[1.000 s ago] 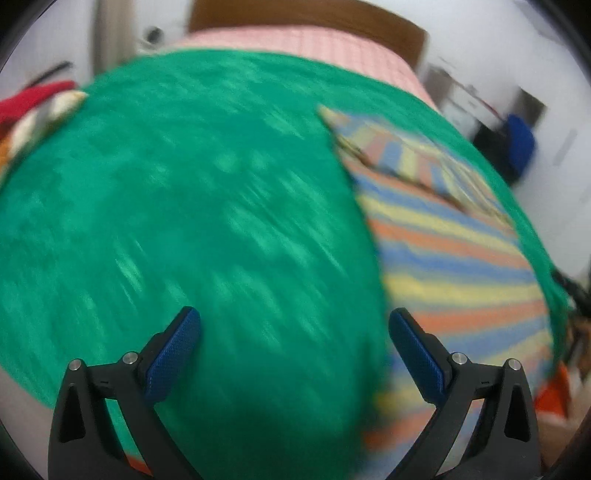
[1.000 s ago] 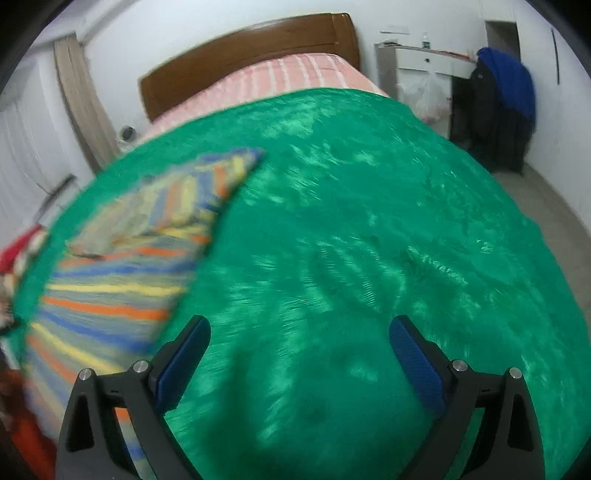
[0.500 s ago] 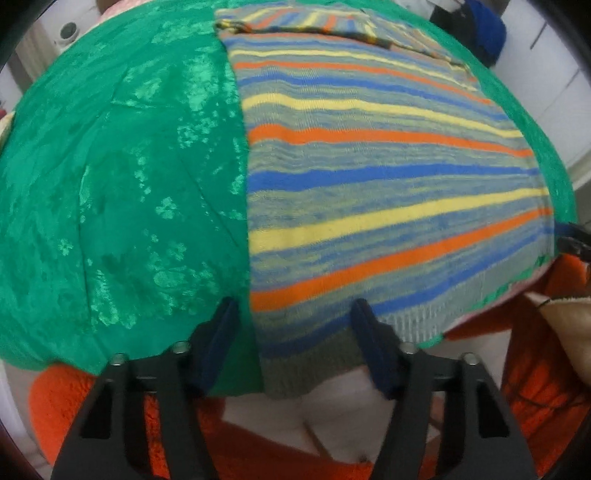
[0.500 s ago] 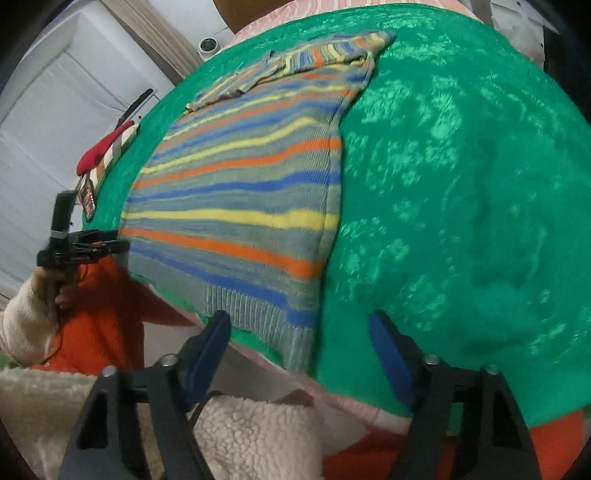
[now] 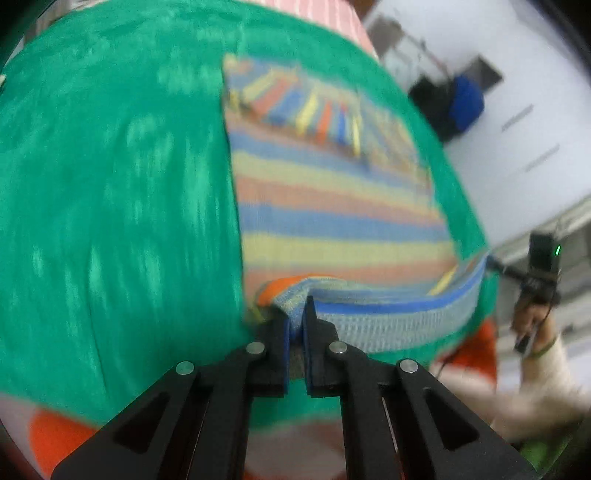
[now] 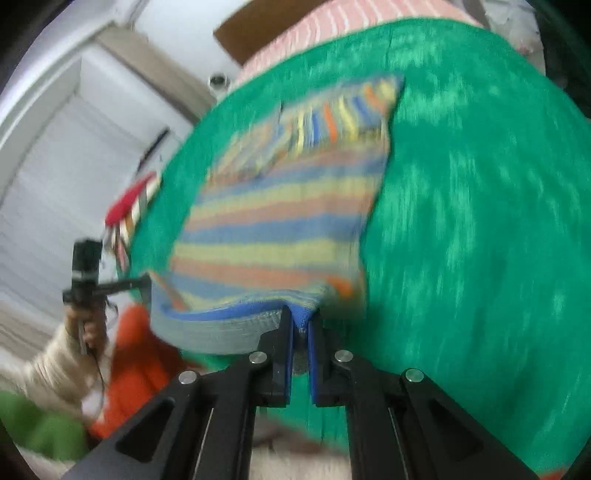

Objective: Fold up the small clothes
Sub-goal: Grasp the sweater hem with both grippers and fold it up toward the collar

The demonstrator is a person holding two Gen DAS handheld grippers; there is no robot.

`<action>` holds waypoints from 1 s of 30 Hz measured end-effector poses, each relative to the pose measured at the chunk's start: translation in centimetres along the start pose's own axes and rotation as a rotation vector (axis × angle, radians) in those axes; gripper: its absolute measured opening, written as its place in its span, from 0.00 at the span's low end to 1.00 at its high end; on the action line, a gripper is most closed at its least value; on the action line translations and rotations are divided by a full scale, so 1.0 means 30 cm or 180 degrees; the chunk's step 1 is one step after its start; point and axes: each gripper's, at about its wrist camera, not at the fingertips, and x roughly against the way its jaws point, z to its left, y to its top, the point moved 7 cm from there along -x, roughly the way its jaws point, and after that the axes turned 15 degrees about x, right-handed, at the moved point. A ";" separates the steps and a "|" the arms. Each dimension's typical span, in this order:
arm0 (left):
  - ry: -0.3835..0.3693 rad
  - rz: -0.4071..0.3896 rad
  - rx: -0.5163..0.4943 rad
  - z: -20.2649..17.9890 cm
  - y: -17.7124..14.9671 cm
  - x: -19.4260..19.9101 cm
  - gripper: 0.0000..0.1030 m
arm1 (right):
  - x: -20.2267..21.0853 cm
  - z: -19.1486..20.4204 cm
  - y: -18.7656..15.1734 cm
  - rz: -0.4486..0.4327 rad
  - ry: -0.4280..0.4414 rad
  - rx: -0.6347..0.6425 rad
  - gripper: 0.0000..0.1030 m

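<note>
On the bed's green blanket (image 5: 110,184) the striped sweater (image 5: 332,206) lies flat, sleeves already folded in, while the left gripper (image 5: 294,325) and right gripper (image 6: 301,321), jaws clamped on its bottom hem corners, lift it; the lengthwise fold seems left.

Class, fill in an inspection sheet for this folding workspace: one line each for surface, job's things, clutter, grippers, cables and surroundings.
Surface: green bedspread over the bed.
Job's things: striped sweater lying flat, sleeves folded across its far end; near hem lifted off the cover.
Clutter: red and striped cloth at the bedspread's left edge.
Grippers: left gripper shut on the hem's left corner; right gripper shut on its right corner.
Cables: thin cord hanging below the left hand.
Surroundings: wooden headboard, pink striped bedding, blue garment by the wall; views blurred.
</note>
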 end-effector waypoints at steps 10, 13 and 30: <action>0.0114 -0.0759 0.0374 -0.155 0.754 -0.267 0.62 | -0.231 -0.475 0.659 -0.0650 -0.0278 -0.0342 0.16; 0.0278 -0.0929 0.0760 -0.063 0.799 -0.307 0.68 | -0.281 -0.642 0.713 -0.0722 -0.0758 -0.0692 0.35; 0.1070 -0.0915 0.0116 0.068 0.285 -0.189 0.73 | -0.289 -0.353 0.276 0.0087 -0.0945 0.0508 0.45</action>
